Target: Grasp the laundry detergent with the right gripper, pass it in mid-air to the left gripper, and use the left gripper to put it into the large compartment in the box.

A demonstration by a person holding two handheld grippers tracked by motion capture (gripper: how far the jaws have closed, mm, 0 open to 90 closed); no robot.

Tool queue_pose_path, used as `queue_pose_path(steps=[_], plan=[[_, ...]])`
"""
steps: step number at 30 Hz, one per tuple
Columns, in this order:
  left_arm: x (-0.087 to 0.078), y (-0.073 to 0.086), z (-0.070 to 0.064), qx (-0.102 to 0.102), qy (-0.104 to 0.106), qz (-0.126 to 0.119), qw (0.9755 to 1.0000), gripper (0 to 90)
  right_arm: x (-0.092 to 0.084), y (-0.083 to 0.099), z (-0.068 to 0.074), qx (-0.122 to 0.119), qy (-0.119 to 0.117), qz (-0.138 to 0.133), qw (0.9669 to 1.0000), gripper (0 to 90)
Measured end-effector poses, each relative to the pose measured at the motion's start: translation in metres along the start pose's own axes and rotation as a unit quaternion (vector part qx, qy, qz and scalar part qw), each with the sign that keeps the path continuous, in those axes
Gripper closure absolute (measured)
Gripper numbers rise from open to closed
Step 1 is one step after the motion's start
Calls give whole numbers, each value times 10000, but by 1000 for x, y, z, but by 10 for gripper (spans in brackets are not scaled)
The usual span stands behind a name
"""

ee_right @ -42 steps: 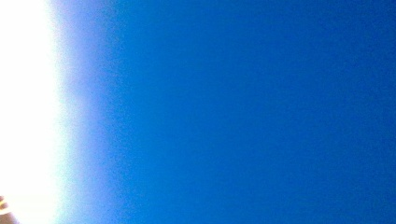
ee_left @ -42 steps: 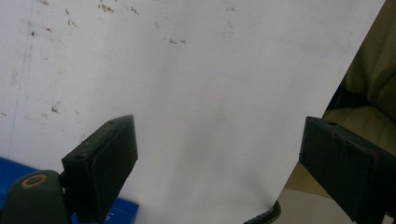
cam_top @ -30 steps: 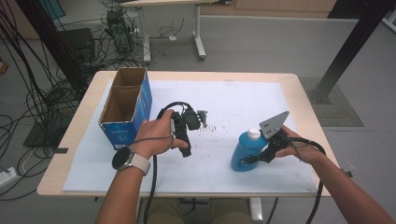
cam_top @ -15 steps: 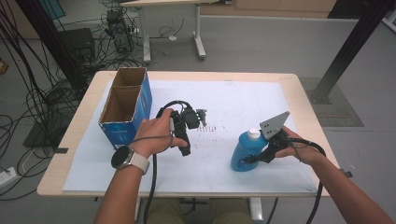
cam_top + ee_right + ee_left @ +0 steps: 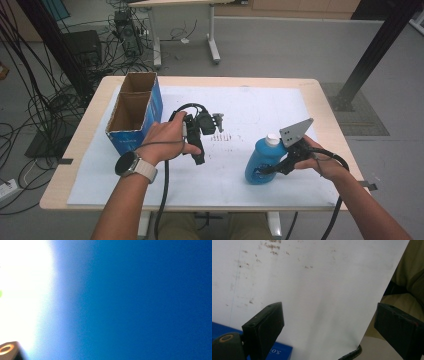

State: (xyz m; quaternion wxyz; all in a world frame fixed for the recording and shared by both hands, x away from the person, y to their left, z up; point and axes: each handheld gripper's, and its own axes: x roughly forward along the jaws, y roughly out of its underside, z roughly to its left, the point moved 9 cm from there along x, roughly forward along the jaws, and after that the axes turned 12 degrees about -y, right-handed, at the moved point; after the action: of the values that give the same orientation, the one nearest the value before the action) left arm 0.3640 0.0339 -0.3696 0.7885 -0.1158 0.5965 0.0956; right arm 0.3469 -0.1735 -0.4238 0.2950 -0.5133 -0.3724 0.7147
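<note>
Gripping the blue bottle (image 5: 262, 162) low on its body, the right claw (image 5: 274, 167) is clenched on it at about four o'clock on the bench (image 5: 75, 145), and the bottle stands upright on the white sheet (image 5: 260, 107) with its white cap (image 5: 271, 140) on top; in the right gripper view the blue plastic (image 5: 150, 300) sits pressed right up against the camera. Over at about nine o'clock, the left claw (image 5: 327, 332) hangs released above bare sheet, its jaws having just been opening further, with nothing between them; in the high view the left hand (image 5: 167, 137) holds it just to the right of the open blue cardboard box (image 5: 135, 115), whose two compartments look empty as far as can be seen. A blue corner of that box (image 5: 282, 352) shows at the lower left of the left gripper view. Judging by this layout, the work is at an early stage: the bottle is secured, which is the part done, but it has not left the sheet, and it stands well apart from the box. What seems left is lifting it, carrying it across toward ten o'clock, and lowering it upright into a compartment, perhaps with the free claw steadying the box.
</note>
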Motion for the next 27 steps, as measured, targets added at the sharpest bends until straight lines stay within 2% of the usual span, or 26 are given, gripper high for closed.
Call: queue_pose_path(steps=[2,6,11,12,16,27], plan=[[-2,-1,0,19,9,-9,10000,91,1,-4,2,2,26,27,10000,431],[-12,-4,1,190,71,37,9998,88,2,-11,7,80,84,64,9999,430],[-18,-7,3,312,51,22,9995,89,2,-17,10,188,196,56,9996,431],[-22,-10,3,410,56,26,9991,89,2,-19,11,218,238,55,9995,431],[-28,-15,4,563,41,47,9984,88,0,-26,14,242,331,32,9992,431],[-42,-30,4,877,53,-13,9961,88,-6,-41,21,331,597,53,9977,432]])
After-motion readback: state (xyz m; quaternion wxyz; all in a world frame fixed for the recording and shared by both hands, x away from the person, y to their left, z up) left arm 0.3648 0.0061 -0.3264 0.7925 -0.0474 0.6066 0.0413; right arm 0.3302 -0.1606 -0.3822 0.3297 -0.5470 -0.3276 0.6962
